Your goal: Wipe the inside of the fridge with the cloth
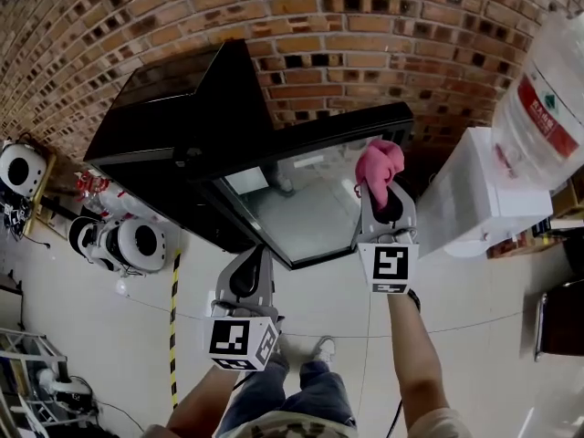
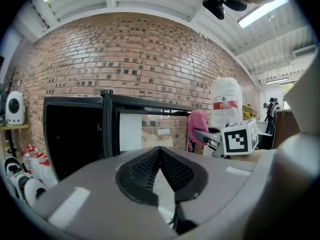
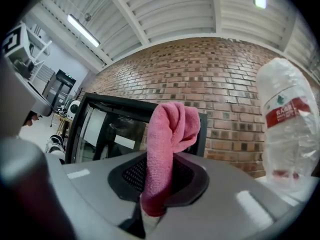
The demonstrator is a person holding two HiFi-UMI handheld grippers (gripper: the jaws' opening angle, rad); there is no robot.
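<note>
Water bottle (image 1: 549,94) atop white dispenser (image 1: 476,197)

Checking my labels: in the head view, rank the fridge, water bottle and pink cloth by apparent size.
1. fridge
2. water bottle, though the frame edge cuts it off
3. pink cloth, clearly smallest

left hand-held gripper (image 1: 256,259) closed | right hand-held gripper (image 1: 383,201) clamps cloth (image 1: 379,163)

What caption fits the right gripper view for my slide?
A pink cloth clamped in the right tongs, held before the fridge's glass door.
</note>
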